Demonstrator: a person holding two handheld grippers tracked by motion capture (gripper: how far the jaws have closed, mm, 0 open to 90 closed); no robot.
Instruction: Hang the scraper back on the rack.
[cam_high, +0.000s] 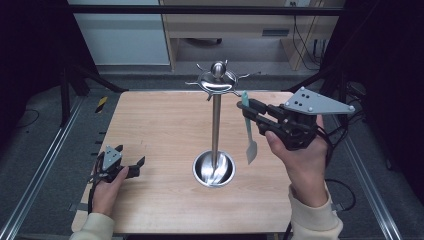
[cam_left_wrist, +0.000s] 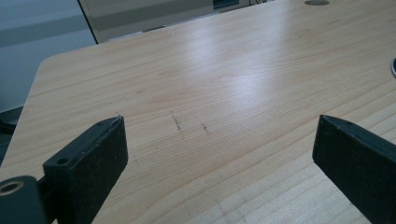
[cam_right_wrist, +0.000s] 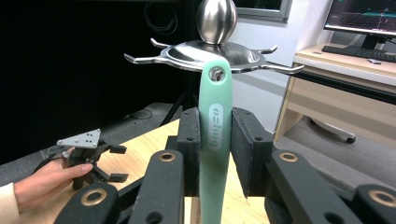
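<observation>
A steel utensil stand (cam_high: 216, 125) rises from a round base (cam_high: 214, 169) in the middle of the wooden table; its top disc (cam_right_wrist: 215, 53) carries several hooks under a ball knob (cam_right_wrist: 216, 19). My right gripper (cam_high: 248, 111) is shut on the handle of a mint-green spatula (cam_high: 249, 131), held upright just right of the pole, blade hanging down. The spatula's handle (cam_right_wrist: 215, 121) has its hanging hole right up against the disc's hooks. My left gripper (cam_high: 139, 167) rests open at the table's front left, jaws wide apart over bare wood (cam_left_wrist: 210, 116).
The table's (cam_high: 160, 125) far edge lies just behind the stand. Metal rails (cam_high: 45, 165) run along both sides of the table. A desk with a keyboard (cam_right_wrist: 355, 51) stands beyond the stand in the right gripper view.
</observation>
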